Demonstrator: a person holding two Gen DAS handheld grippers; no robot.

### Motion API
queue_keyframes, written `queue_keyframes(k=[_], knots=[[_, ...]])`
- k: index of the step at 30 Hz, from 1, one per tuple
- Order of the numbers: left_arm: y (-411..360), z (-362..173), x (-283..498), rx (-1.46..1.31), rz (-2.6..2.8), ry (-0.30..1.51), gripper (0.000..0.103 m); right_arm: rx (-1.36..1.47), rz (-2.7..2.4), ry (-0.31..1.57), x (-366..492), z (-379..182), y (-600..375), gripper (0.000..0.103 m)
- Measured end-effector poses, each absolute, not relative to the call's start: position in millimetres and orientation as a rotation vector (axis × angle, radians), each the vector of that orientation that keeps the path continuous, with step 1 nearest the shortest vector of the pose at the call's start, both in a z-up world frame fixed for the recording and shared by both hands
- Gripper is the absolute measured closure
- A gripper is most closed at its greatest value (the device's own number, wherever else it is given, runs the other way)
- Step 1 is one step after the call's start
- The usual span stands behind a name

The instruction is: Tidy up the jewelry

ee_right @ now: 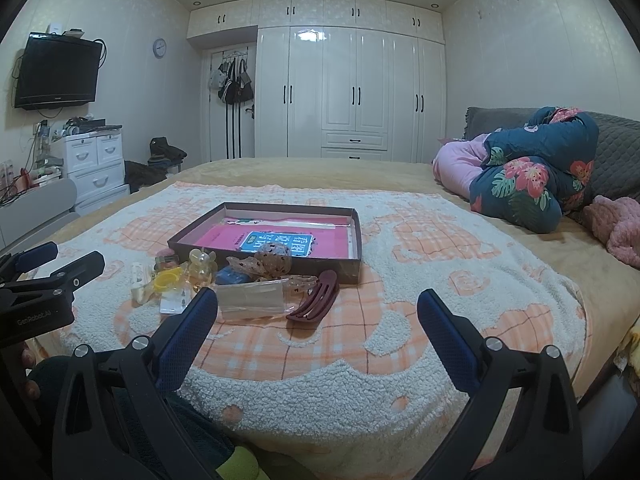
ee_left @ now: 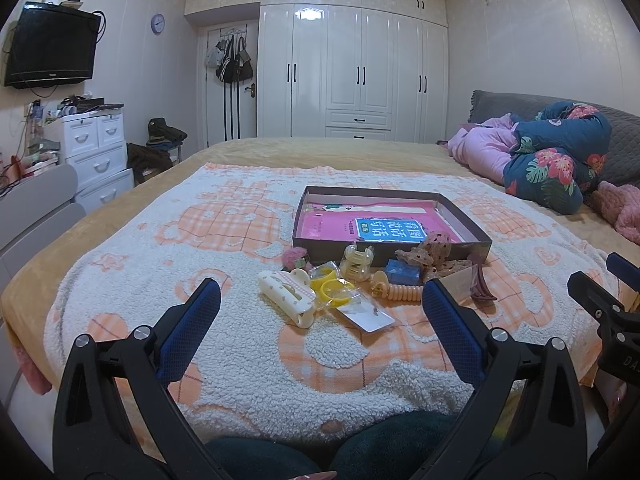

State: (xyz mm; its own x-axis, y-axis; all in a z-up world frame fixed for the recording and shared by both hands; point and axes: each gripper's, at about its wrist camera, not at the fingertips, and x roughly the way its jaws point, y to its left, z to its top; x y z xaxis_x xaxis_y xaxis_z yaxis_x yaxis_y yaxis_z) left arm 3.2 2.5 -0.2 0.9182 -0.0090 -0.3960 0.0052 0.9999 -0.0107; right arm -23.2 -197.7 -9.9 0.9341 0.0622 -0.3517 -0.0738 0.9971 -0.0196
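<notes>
A pile of hair accessories lies on the towel-covered bed in front of a shallow brown box [ee_left: 460, 211] [ee_right: 356, 236] that holds a pink book. The pile has a cream claw clip [ee_left: 286, 296], yellow bands [ee_left: 332, 290], a clear yellow claw clip [ee_left: 357, 263], a blue piece [ee_left: 402, 273], a spotted scrunchie [ee_left: 434, 246] [ee_right: 274, 260], a peach coil [ee_left: 396, 291], a dark red clip [ee_right: 314, 302] and a clear packet [ee_right: 250, 300]. My left gripper [ee_left: 320, 304] is open, just short of the pile. My right gripper [ee_right: 318, 312] is open, near the red clip.
A white and orange towel [ee_right: 360, 360] covers the yellow bedspread. Folded quilts [ee_right: 528, 172] lie at the right. White drawers [ee_left: 96, 148] and a TV stand at the left, wardrobes behind. My right gripper shows in the left wrist view [ee_left: 604, 300].
</notes>
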Motion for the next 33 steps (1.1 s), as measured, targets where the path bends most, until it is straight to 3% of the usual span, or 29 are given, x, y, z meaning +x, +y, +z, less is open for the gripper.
queue_keyframes(k=[33], knots=[[3.0, 4.5, 3.3, -0.028, -0.009, 0.403, 0.011, -0.047, 0.091, 0.361, -22.0, -11.8, -192.1, 0.006]])
